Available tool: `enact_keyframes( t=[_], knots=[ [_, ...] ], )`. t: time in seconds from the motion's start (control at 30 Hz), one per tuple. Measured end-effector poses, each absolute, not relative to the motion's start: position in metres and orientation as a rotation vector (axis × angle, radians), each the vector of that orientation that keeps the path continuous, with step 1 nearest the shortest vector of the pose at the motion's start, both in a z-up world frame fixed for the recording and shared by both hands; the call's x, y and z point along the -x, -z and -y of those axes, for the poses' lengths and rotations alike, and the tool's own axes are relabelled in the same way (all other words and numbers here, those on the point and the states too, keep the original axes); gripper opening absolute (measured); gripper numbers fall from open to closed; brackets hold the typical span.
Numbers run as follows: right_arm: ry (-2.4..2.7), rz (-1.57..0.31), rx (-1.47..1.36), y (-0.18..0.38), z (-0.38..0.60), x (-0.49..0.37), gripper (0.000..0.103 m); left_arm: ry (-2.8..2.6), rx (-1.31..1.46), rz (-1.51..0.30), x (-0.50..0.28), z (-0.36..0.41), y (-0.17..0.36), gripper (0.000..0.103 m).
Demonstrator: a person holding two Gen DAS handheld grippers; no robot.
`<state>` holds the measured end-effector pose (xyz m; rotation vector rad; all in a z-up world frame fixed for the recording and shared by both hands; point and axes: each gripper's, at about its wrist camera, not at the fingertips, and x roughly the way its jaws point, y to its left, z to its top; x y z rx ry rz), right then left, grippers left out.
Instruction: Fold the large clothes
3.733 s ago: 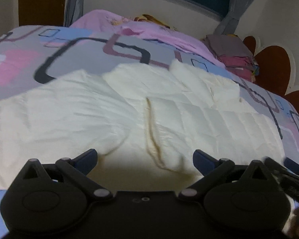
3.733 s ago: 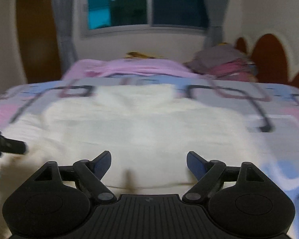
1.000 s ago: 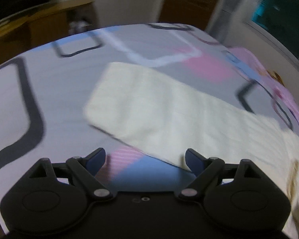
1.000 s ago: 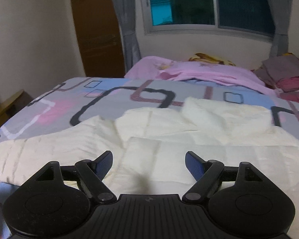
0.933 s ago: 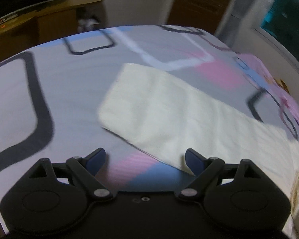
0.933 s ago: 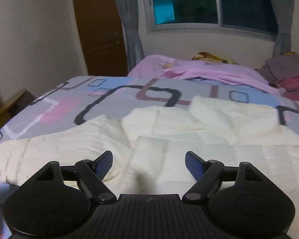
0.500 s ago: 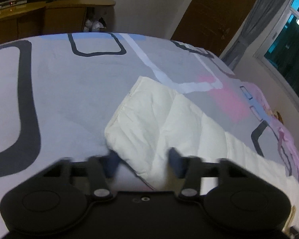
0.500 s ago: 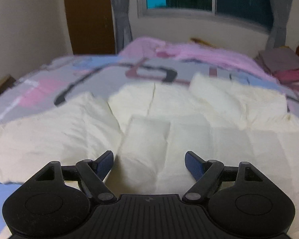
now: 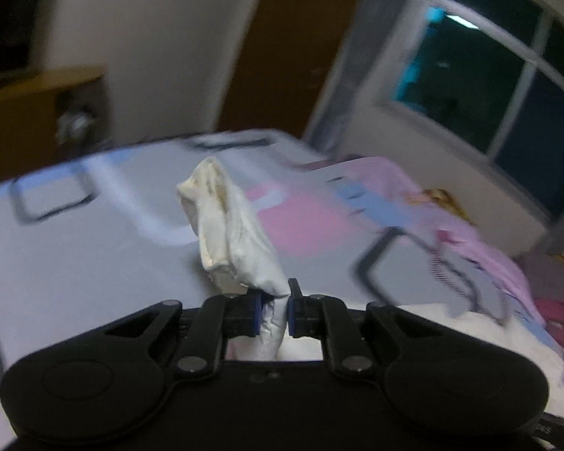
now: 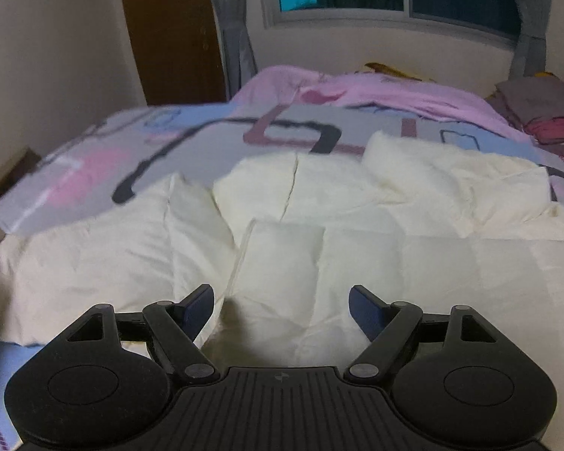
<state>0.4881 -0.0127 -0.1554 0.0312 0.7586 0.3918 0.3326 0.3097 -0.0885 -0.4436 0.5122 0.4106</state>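
A cream quilted jacket [image 10: 376, 233] lies spread across the bed, front side up, with one sleeve [image 10: 75, 263] stretched out to the left. In the left wrist view the end of that sleeve [image 9: 225, 233] stands up bunched above the bed. My left gripper [image 9: 274, 310] is closing tight on it, with both pads pressing the fabric. My right gripper [image 10: 280, 302] hovers open just above the jacket's near hem at its middle. Nothing is between its fingers.
The bed cover [image 10: 105, 158] is grey with pink, blue and black shapes. A pink blanket [image 10: 376, 90] lies at the far edge under the window, a pile of folded clothes [image 10: 537, 112] at the far right. A wooden cabinet [image 9: 45, 112] stands beyond the bed's left end.
My left gripper came down over the flat sleeve end, shut on it and lifted it, bunched, off the bed. My right gripper sank slightly toward the jacket and stayed open.
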Motion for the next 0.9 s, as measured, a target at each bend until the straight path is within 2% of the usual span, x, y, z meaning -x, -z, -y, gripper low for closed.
enact_keyframes(
  t=[0.37, 0.5, 0.67, 0.73, 0.8, 0.83, 0.9],
  knots=[
    [-0.327, -0.723, -0.088, 0.133, 0.076, -0.468, 0.079, -0.004, 0.301, -0.502, -0.397, -0.166, 0.07, 0.012],
    [-0.282, -0.707, -0.101, 0.127, 0.105, -0.46, 0.079, 0.15, 0.238, -0.53, -0.421, -0.1, 0.083, 0.012],
    [-0.23, -0.722, -0.15, 0.127, 0.145, -0.453, 0.079, 0.271, 0.156, -0.655, -0.442, -0.034, 0.123, 0.012],
    [-0.217, -0.724, -0.171, 0.126, 0.157, -0.45, 0.079, 0.286, 0.109, -0.702, -0.443, -0.018, 0.138, 0.016],
    [-0.207, -0.724, -0.18, 0.126, 0.163, -0.449, 0.079, 0.288, 0.076, -0.743, -0.444, -0.008, 0.152, 0.03],
    [-0.208, -0.722, -0.183, 0.125, 0.165, -0.449, 0.079, 0.294, 0.059, -0.764, -0.443, -0.005, 0.157, 0.033],
    [-0.218, -0.721, -0.191, 0.124, 0.166, -0.449, 0.079, 0.292, 0.039, -0.777, -0.437, -0.005, 0.16, 0.066]
  ],
)
